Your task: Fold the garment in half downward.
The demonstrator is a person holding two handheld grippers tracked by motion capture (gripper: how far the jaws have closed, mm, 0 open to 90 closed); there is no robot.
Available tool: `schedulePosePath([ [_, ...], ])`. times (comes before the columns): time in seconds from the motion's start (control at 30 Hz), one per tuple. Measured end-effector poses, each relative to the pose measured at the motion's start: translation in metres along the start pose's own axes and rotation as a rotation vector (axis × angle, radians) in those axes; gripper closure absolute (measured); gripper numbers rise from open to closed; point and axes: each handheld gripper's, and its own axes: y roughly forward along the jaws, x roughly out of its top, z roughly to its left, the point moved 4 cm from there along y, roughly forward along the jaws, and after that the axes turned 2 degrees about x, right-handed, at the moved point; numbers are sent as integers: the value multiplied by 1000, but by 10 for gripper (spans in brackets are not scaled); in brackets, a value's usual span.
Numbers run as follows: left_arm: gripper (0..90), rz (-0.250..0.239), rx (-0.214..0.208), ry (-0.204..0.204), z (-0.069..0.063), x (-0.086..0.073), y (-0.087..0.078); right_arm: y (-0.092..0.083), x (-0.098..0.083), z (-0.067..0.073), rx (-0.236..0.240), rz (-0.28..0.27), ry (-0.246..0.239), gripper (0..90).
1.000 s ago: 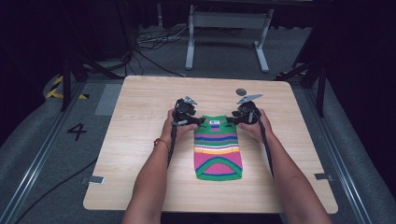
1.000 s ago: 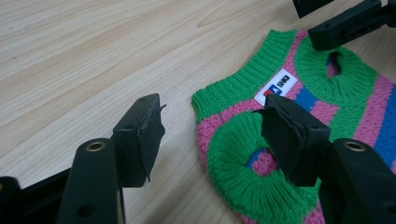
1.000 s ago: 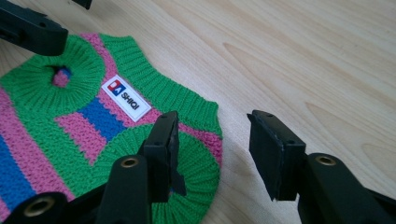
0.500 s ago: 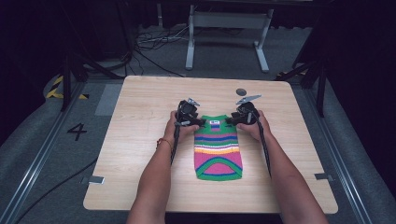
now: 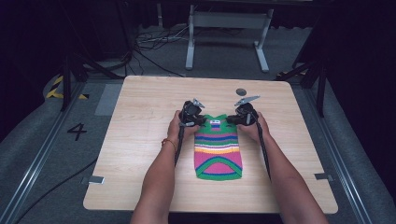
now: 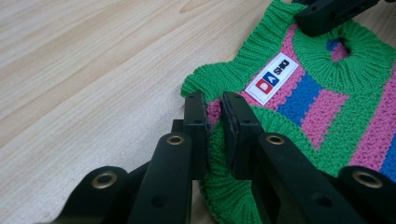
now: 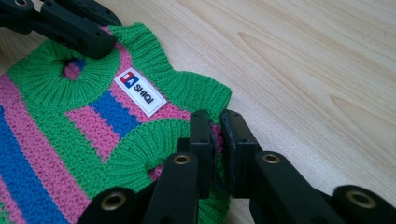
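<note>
A small knitted sweater [image 5: 218, 148] with green, pink, blue and orange stripes lies flat on the wooden table [image 5: 140, 140], neck end away from the person. A white label [image 6: 272, 77] [image 7: 140, 91] sits near its collar. My left gripper [image 5: 190, 114] [image 6: 214, 106] is shut on the sweater's left shoulder, knit pinched between its jaws. At the opposite shoulder my right gripper [image 5: 243, 113] [image 7: 217, 122] is shut on the fabric in the same way. Each gripper view also shows the other gripper's black jaws at the collar.
A small dark round disc [image 5: 241, 92] lies on the table beyond the right gripper. Bare wood surrounds the sweater on all sides. Beyond the table's far edge stand a metal frame [image 5: 224, 37] and cables on the grey floor.
Both grippers have shifted slightly toward the person with the sweater's shoulders held; the sweater otherwise lies as before.
</note>
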Motion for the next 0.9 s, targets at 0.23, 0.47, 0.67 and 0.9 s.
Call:
schedulePosePath([
  [0.23, 800, -39, 20, 27, -5, 9, -11, -16, 4, 2, 10, -63, -23, 844],
  [0.47, 797, -67, 16, 111, -17, 15, -32, -38, 10, 13, 43, -128, -68, 842],
  [0.67, 797, -100, 13, 185, -29, 11, -52, -59, 7, 28, 75, -162, -125, 841],
  [0.9, 809, -139, -18, 247, -44, 5, -71, -79, 2, 40, 120, -200, -179, 839],
])
